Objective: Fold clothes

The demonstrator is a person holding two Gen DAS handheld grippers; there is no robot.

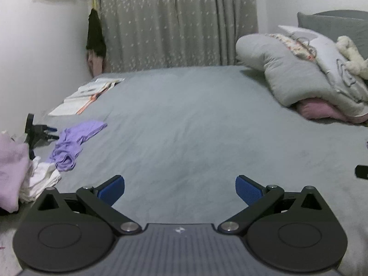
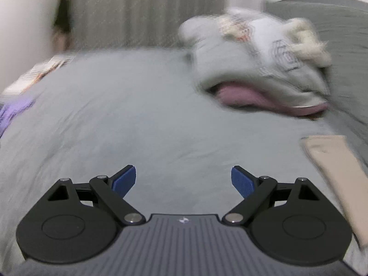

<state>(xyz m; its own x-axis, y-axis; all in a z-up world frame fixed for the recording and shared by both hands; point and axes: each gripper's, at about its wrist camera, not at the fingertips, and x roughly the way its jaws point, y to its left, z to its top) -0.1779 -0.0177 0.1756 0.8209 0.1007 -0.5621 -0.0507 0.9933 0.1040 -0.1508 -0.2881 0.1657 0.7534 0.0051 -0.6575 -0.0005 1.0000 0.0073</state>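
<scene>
Bedding is lying bare ahead, grey bed (image 1: 184, 119) filling both views. Clothes are waiting at nine o'clock: purple garment (image 1: 73, 142) beside a pale pile (image 1: 34, 179). Left gripper (image 1: 179, 189) and right gripper (image 2: 183, 180) are gaping wide, holding nothing; reaching for one hem edge seems wisest. No readable writing.

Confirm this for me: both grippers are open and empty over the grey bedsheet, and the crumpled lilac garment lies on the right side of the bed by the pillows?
Not quite. The crumpled lilac garment lies on the left side of the grey bedsheet, opposite the pillows, as the left wrist view shows. Left gripper and right gripper are open and empty.
</scene>
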